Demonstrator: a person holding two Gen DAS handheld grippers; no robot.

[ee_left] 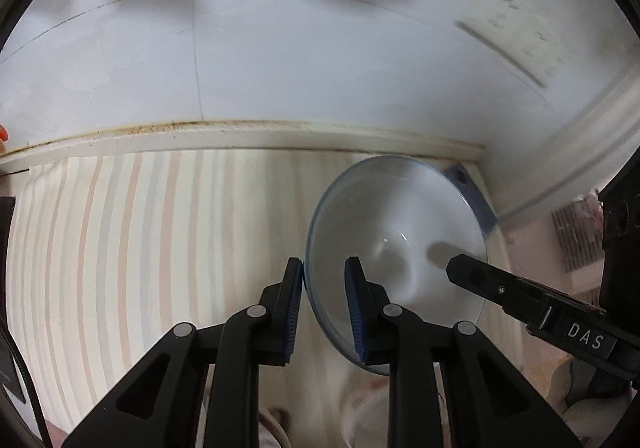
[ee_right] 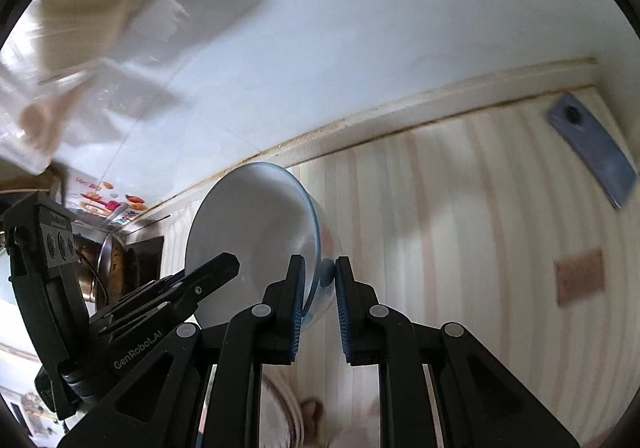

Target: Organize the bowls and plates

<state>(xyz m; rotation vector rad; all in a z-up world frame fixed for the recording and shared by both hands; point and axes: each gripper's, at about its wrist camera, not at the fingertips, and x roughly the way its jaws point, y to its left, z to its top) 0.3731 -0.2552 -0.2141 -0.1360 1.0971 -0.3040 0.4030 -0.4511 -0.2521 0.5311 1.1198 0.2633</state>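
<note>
Left wrist view shows you carrying one glass bowl [ee_left: 400,244] between both tools, lifted off the striped counter [ee_left: 120,248] and tipped so its mouth faces that camera. Your left gripper [ee_left: 326,284] straddles the near-left rim, one blue ribbed pad [ee_left: 356,308] inside the bowl and the other outside; a gap shows beside the inner pad, so I cannot tell whether it is truly pinching. In the right wrist view your right gripper [ee_right: 320,284] takes the opposite rim, the wall caught between its pads and apparently clamped. Two grips on opposite edges likely keep a slick, round thing from swinging or slipping.

The bowl is smooth, thin-walled, white inside with a bluish transparent edge, hence hard and slippery; the ribbed pads are there for friction. Behind the bowl runs a stained seam where the counter meets the glossy white wall [ee_left: 280,68]. A grey-blue rectangular piece [ee_right: 592,152] lies beyond the bowl near the corner. Below the bowl, pale blurred dishes [ee_right: 284,408] sit, probably the stack.
</note>
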